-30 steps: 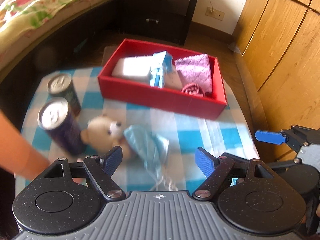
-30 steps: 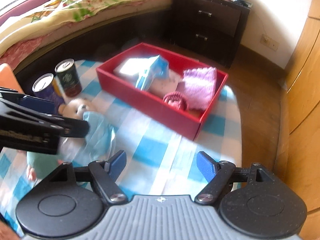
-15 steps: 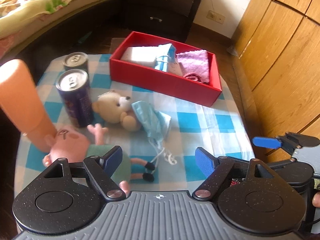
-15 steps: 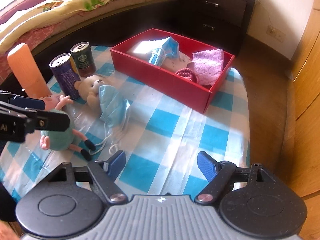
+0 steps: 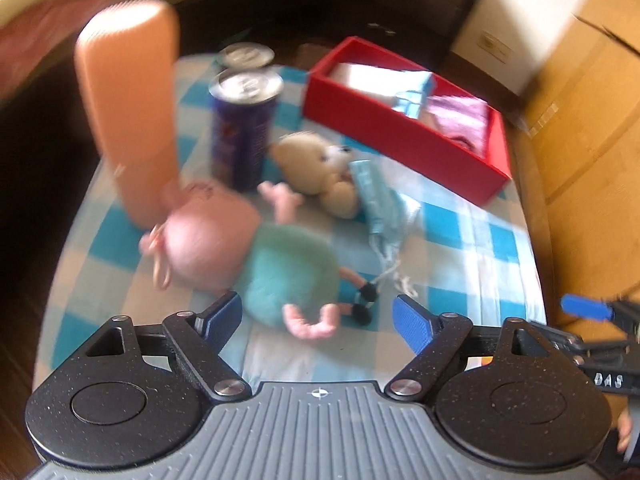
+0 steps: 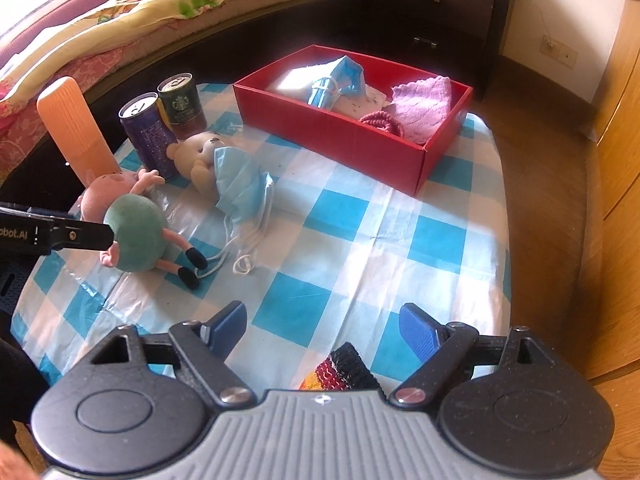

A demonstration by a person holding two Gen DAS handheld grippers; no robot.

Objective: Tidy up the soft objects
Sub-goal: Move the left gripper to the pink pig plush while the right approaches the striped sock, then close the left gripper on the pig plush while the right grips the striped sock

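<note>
Pig plush (image 5: 256,256) (pink head, green body) lies on its back on the checked tablecloth (image 6: 400,248), centre-left of the left wrist frame, lower body right at the mouth of the left gripper (image 5: 318,316). A second ago that view was filled by the red box (image 6: 420,156) and the bear; half a second ago the pig sat low in the frame. So the left gripper has backed off from the box and swung onto the pig. The frame is motion-blurred, so it's likely mid-move.

Left gripper: jaws spread wide, holding nothing, one blue pad beside the pig's flank, the other clear of it. I can't confirm contact.

Right gripper (image 6: 320,330): also wide open and empty, parked low over bare cloth at the bottom of its frame. A striped knit item (image 6: 344,368) shows just behind its fingers.

Outward from the pig: teddy bear (image 6: 196,156) just above, blue face mask (image 6: 240,188) draped against the bear, ear loops trailing toward the pig's feet. Two cans (image 6: 150,132) and an orange bottle (image 6: 74,128) sit upper left. They're hard, so not targets.

The box in the upper middle already holds a mask, a purple cloth (image 6: 420,104) and a hair tie.

My read: pig is next pick; bear and mask remain.
</note>
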